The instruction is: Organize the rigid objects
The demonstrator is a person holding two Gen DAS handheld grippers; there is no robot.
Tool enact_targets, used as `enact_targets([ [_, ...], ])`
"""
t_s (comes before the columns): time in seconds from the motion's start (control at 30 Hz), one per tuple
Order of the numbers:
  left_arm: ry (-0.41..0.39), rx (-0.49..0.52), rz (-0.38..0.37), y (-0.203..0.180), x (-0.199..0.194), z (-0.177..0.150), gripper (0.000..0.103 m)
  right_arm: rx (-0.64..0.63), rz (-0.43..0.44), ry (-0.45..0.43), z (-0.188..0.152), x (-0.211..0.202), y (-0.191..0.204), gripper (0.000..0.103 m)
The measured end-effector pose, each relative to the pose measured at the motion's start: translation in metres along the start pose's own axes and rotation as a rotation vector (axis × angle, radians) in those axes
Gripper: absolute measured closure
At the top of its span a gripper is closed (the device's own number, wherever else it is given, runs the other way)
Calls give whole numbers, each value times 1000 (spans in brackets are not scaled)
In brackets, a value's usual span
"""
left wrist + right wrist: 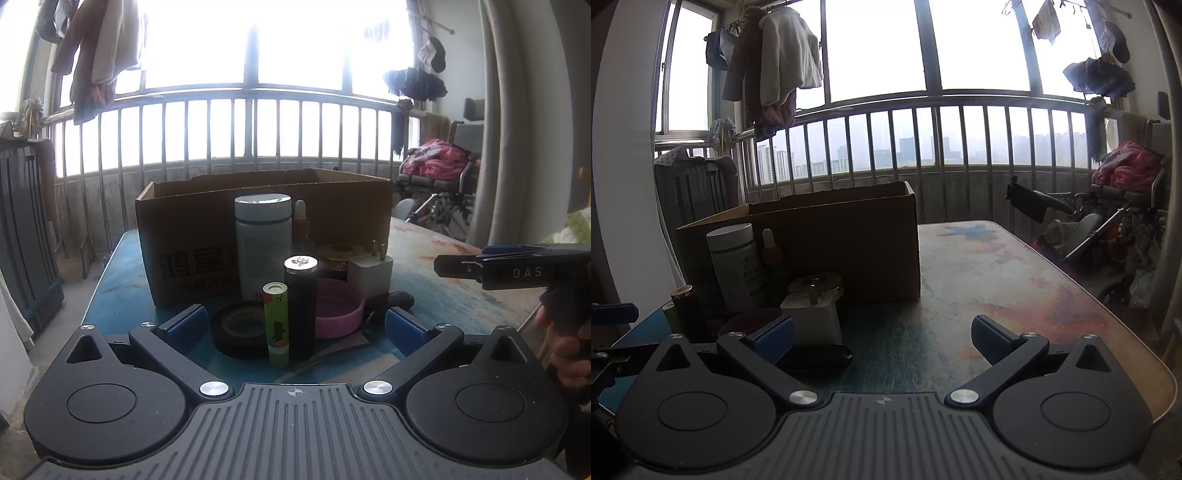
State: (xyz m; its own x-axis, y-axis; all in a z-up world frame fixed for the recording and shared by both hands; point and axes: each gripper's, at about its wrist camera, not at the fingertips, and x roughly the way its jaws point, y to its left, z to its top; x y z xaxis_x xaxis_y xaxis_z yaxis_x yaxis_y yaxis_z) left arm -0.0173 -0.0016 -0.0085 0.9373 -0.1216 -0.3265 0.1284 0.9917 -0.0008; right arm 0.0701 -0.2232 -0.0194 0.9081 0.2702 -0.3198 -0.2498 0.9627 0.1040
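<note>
An open cardboard box (207, 236) (849, 236) stands at the back of the table. Before it cluster a white jar (263, 240) (737, 266), a dropper bottle (301, 225) (770, 251), a black tube (301, 306), a green tube (276, 325), a tape roll (236, 328), a pink lid (341, 308), a white charger plug (369, 275) (812, 314) and a gold disc (338, 254). My left gripper (293, 325) is open, the two tubes standing between its fingers untouched. My right gripper (884, 339) is open over bare table, right of the plug.
The right gripper's body (517, 271), held by a hand (569, 354), shows at the right in the left wrist view. A small dark object (820, 356) lies by the right gripper's left finger. A railing (923, 140), a wheelchair (1126, 221) and hanging clothes (775, 66) surround the table (1015, 280).
</note>
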Motion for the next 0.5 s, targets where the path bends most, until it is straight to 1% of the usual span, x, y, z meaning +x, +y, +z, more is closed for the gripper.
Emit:
enact_targets([
  [0.5,-2,1,0,1,-1,0,0,-2,2,7,0,1,1,0],
])
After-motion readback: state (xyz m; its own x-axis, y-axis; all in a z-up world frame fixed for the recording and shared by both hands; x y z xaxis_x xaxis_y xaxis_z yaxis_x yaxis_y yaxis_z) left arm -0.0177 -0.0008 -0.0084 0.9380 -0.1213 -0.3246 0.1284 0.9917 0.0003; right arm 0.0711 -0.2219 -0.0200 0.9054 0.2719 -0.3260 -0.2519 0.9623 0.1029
